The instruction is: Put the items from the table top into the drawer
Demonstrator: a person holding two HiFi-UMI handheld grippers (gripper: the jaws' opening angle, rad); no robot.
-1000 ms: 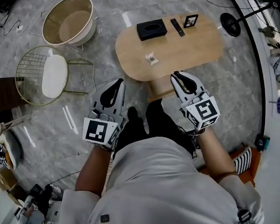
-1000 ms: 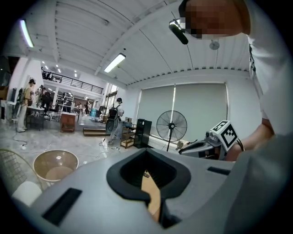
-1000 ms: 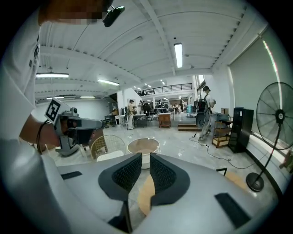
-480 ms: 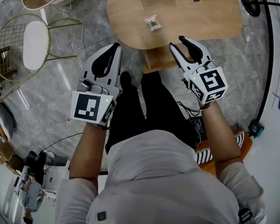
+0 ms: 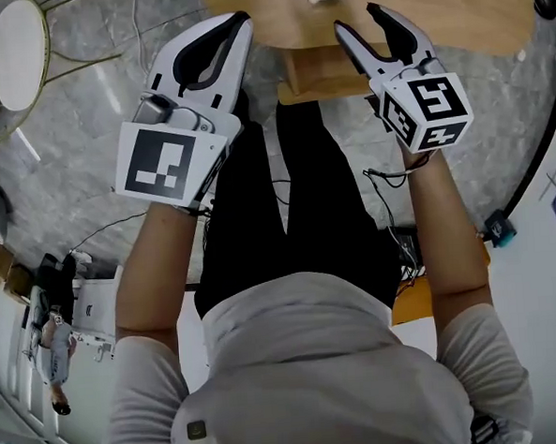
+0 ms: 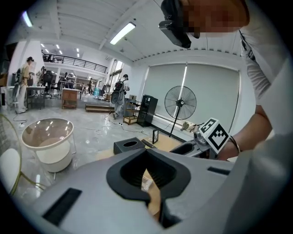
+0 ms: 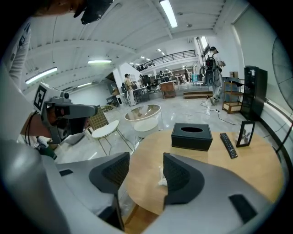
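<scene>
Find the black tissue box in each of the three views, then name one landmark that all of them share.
Head view: not in it; the picture's top edge cuts the table off before the box.
Left gripper view: black tissue box just left of centre, on the table beyond the jaws.
Right gripper view: right of centre, on the far part of the table, left of the remote control.
Shared landmark: the wooden table.

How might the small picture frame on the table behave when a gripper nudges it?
The picture frame stands upright and looks thin, so a nudge would probably tip it. Being small, it is likely light and stiff.
</scene>
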